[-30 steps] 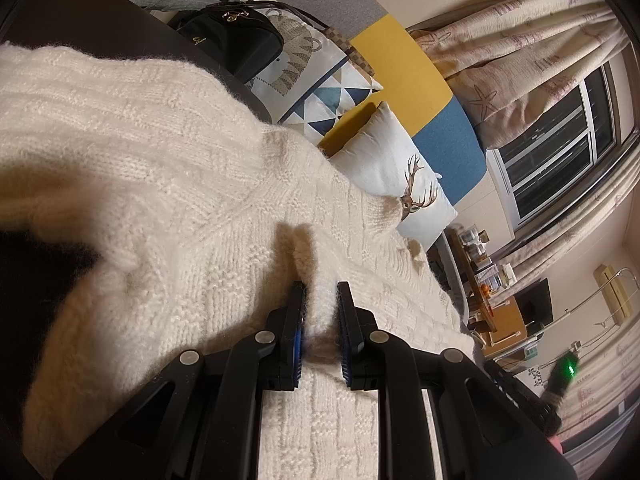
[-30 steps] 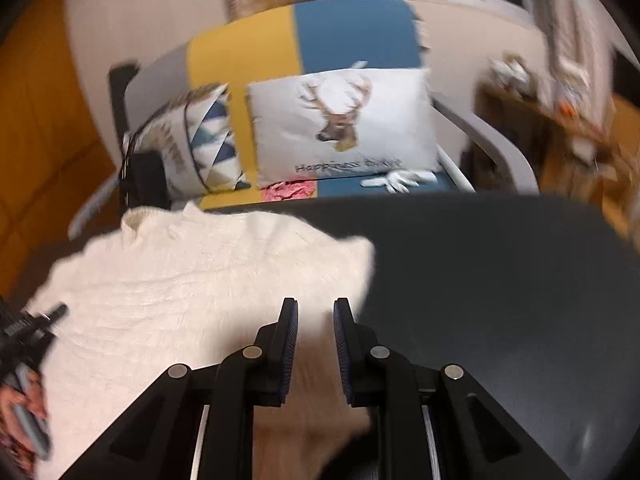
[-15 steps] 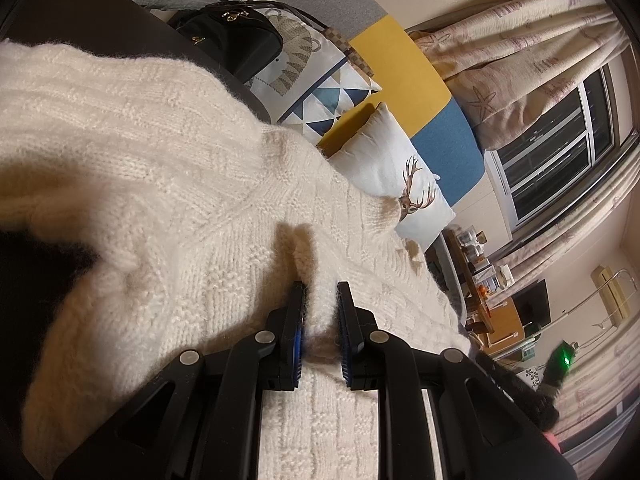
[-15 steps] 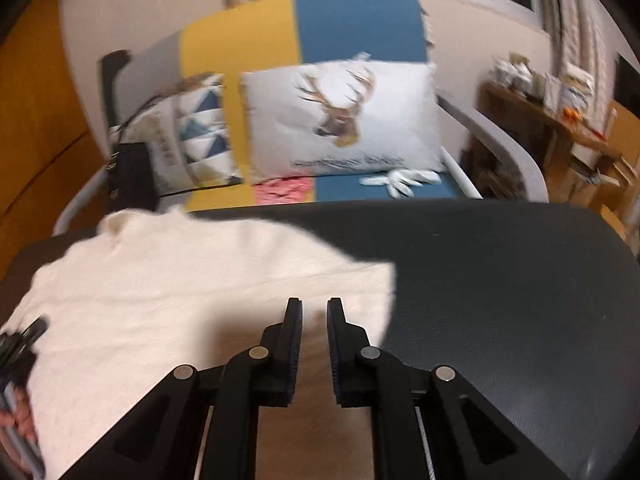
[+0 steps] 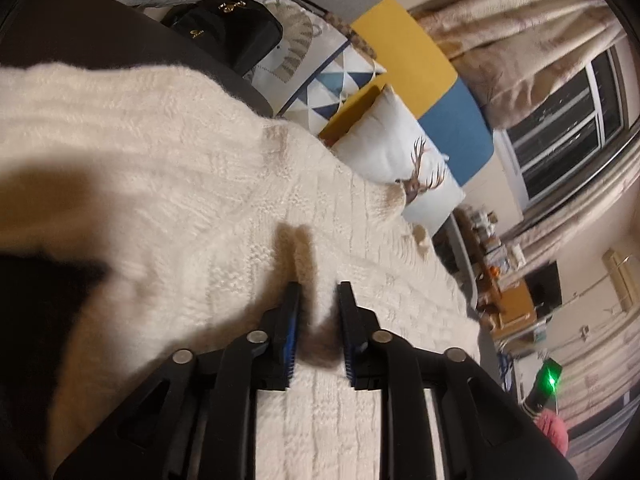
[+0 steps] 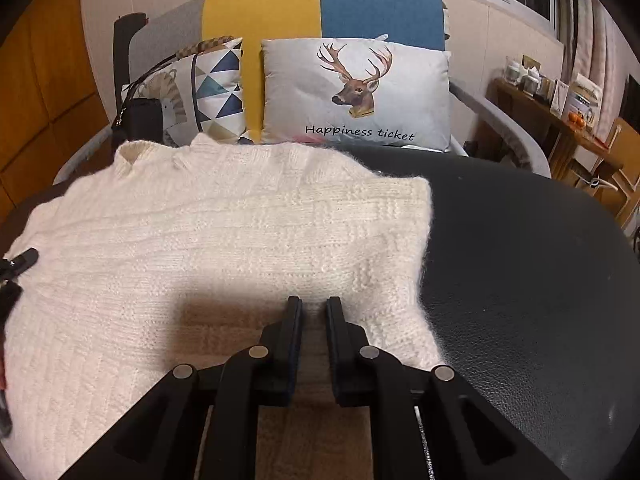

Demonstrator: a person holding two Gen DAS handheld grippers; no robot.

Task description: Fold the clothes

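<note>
A cream knitted sweater [image 5: 180,160] [image 6: 220,232] lies spread on a dark leather surface [image 6: 520,260], its collar at the far side. My left gripper [image 5: 318,292] rests low on the knit, and its jaws are opening. The pinched ridge of knit has slipped free and the pads no longer press on it. In the right wrist view, the left gripper's black fingertips [image 6: 20,258] show at the sweater's left edge. My right gripper [image 6: 314,304] stands near the sweater's right edge. Its jaws are nearly together, with a fold of knit in the narrow gap.
Behind the surface is a yellow and blue sofa [image 6: 320,4] with a deer cushion [image 6: 356,92], a triangle-pattern cushion [image 6: 216,88] and a black bag [image 5: 228,32]. A cluttered wooden side table [image 6: 560,120] stands at the right. Curtains and a window [image 5: 560,120] lie beyond.
The left jaws have spread and let go of the pinched knit. The right gripper has come down and forward over the sweater with its jaws drawn closer.
</note>
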